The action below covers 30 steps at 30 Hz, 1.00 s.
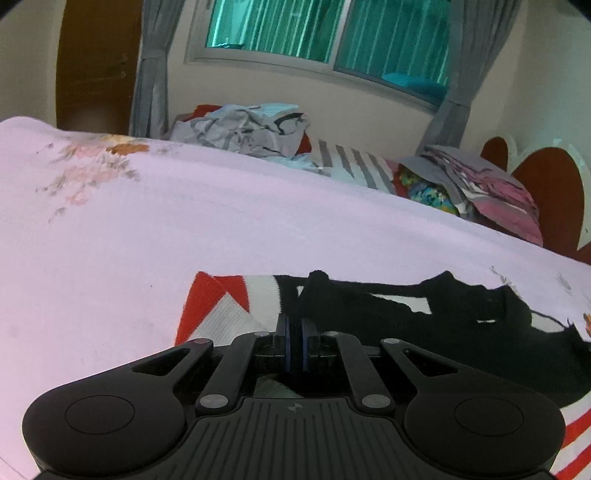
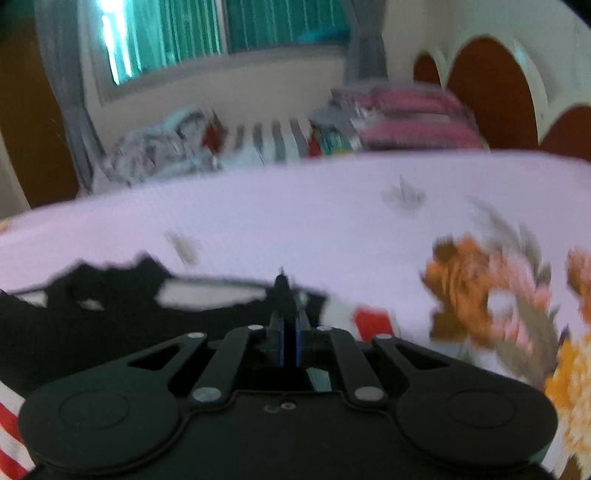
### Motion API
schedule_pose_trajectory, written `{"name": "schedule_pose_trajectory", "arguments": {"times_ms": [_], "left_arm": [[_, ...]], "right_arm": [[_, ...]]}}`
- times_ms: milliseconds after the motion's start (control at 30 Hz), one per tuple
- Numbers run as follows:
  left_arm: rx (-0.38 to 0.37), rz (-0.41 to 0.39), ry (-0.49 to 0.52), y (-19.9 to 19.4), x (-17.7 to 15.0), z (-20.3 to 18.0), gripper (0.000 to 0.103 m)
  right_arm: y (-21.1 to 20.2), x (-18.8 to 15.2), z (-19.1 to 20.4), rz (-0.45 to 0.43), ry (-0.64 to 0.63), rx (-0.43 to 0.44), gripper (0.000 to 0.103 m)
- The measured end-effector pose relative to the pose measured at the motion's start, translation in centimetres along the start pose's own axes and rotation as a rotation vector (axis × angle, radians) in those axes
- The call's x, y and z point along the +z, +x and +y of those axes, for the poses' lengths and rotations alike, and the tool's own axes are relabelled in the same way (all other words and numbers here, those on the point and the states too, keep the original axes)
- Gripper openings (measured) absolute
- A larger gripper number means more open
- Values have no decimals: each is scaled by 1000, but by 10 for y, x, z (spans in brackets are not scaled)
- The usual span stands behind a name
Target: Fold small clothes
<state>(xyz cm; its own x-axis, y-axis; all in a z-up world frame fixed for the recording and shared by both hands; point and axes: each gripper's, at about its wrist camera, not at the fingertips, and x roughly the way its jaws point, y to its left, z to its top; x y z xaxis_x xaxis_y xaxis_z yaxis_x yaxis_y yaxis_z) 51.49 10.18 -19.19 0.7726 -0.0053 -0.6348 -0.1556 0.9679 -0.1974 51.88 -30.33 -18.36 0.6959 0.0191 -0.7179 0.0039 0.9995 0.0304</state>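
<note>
Black linkage, blue-edged pads: left gripper [image 1: 294, 325] pinched tight on a ridge of dark cloth, jaws drawn together with fabric bunched between. Right gripper [image 2: 289, 325] likewise closed, a peak of black cloth standing up out of its tips, though motion blur softens that view. Both clamped along the far edge of one garment [image 1: 424, 325], black across the body, with red and white striped panels [image 1: 221, 299] showing at the left end and again near the lower corners. Spread low on the pale pink floral bedsheet [image 1: 184, 221], close under both tools. Soft stuff, by the look of it: light, limp, no stiffness to help, likely to sag wherever unsupported. Best held right at the hem or corners, pinching through both layers, so the edge travels straight and the fold lands square; slack between the two grips could wrinkle. Further out, a rumpled heap of unfolded clothes [image 1: 251, 129] beside a striped cloth, a neater stack [image 1: 480, 184] toward the headboard, and a curtained window [image 1: 325, 33] beyond.
</note>
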Motion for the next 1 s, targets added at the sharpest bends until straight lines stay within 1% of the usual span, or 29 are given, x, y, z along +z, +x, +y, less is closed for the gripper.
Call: {"name": "schedule_pose_trajectory", "arguments": {"times_ms": [33, 67, 100, 133, 167, 200, 233, 267, 367, 433, 467, 600, 667, 767, 867, 967, 1000], "left_arm": [[-1, 5, 0, 1, 2, 0, 5], [-4, 6, 7, 1, 2, -1, 6], [-4, 7, 19, 0, 4, -1, 9], [-5, 4, 32, -3, 4, -2, 13], [-2, 0, 38, -6, 6, -2, 28], [5, -4, 37, -11, 7, -2, 51], [11, -14, 32, -15, 8, -1, 61], [15, -30, 24, -22, 8, 0, 67], [-11, -13, 39, -35, 6, 2, 67], [-20, -38, 64, -50, 3, -2, 67], [-39, -46, 78, -58, 1, -6, 67], [-129, -48, 160, -80, -13, -37, 67], [-178, -24, 181, -83, -22, -54, 67], [-187, 2, 214, -80, -36, -70, 67], [-170, 55, 217, -69, -46, -71, 67], [-161, 68, 190, -66, -50, -57, 67], [-156, 70, 196, -67, -50, -52, 67]], "right_arm": [[-2, 1, -1, -9, 1, -13, 8], [-3, 1, -2, -15, 4, -22, 13], [-5, 3, -2, -13, 9, -22, 17], [-8, 3, -2, -12, 12, -13, 17], [-13, 4, -2, -19, 11, -10, 18], [-19, 4, -2, -32, 8, -6, 20], [-25, 5, -1, -46, 8, -3, 20], [-31, 7, 0, -58, 13, 4, 21], [-49, 10, 4, -82, 20, 45, 24], [-57, 9, 13, -85, 5, 77, 24], [-59, 8, 18, -80, -6, 95, 24], [-62, -8, 50, -34, -67, 167, 24], [-61, -16, 63, -12, -87, 201, 24], [-63, -26, 80, 13, -95, 238, 24], [-64, -35, 94, 29, -135, 247, 24], [-61, -43, 93, 47, -186, 203, 26], [-62, -46, 89, 40, -211, 172, 26]]}}
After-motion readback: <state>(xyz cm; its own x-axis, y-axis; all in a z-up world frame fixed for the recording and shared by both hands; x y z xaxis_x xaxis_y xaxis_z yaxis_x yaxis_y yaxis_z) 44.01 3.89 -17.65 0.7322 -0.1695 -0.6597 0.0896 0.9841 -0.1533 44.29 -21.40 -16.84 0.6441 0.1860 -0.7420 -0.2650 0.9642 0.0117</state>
